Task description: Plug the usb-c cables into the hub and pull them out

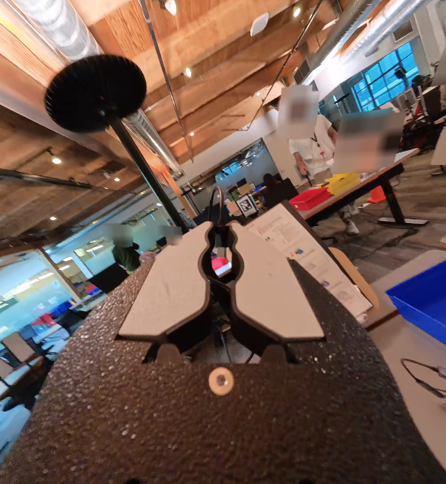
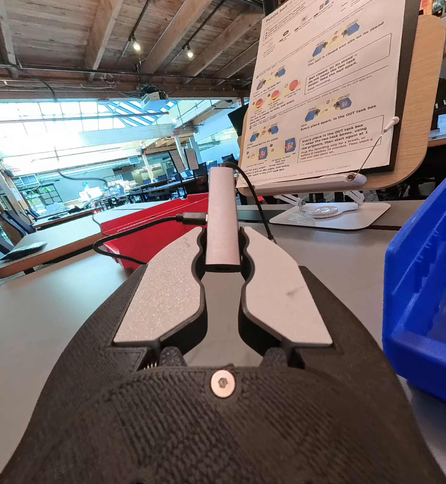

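Observation:
My right gripper (image 2: 222, 235) is shut on a slim grey hub (image 2: 222, 220) and holds it above the table, long axis pointing away from me. A black USB-C cable plug (image 2: 191, 218) sits in the hub's left side, and its cable loops down to the left. The hub's own black cord (image 2: 255, 199) leaves its far end and drops to the right. My left gripper (image 1: 221, 230) is raised and tilted, shut on a black cable plug (image 1: 220, 242) whose metal tip points toward me; its cable (image 1: 215, 199) arcs up beyond the fingertips.
A red bin (image 2: 153, 230) stands left of the hub and a blue bin (image 2: 426, 301) at the right, also in the left wrist view (image 1: 431, 301). An instruction sheet on a stand (image 2: 321, 91) rises behind. Another cable (image 1: 426, 379) lies on the table. A person stands at a far table. Spacing between my two grippers at the tips: around 55 cm.

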`<state>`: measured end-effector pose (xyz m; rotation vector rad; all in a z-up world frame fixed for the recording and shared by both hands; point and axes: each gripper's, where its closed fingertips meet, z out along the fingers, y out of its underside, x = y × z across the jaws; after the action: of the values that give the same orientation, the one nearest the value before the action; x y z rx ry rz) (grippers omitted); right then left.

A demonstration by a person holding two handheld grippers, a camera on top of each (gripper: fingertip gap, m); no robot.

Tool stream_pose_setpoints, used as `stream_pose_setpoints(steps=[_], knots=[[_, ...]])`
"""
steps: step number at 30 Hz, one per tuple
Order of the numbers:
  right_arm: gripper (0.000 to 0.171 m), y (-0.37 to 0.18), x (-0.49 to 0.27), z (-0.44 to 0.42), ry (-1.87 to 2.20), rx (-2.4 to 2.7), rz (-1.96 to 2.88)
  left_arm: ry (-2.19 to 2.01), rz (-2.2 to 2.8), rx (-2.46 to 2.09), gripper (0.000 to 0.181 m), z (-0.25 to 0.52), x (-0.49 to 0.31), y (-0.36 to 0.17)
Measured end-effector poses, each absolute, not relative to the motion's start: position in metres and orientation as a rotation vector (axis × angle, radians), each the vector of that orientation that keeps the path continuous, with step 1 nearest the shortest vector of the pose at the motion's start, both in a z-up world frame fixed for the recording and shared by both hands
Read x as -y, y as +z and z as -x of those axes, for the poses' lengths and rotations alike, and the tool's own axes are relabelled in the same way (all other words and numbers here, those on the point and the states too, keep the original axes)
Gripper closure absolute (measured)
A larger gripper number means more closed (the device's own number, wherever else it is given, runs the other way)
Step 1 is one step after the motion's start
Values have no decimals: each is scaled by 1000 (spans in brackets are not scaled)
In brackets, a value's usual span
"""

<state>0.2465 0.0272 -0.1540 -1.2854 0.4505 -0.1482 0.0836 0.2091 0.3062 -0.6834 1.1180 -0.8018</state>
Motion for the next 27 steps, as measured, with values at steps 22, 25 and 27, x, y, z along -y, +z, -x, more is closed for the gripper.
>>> stream_pose_setpoints(steps=[22,25,27], knots=[[147,-151,-16,-252,-208,-471,1244,-1080,883,-2362,172,-125,-119,-83],[147,-151,-18,-252,-207,-461,1252,-990,934,-2531,172,-124,-120,-156],[147,-151,-19,-251,-211,-454,1256,-862,969,-2588,172,-125,-125,-192]])
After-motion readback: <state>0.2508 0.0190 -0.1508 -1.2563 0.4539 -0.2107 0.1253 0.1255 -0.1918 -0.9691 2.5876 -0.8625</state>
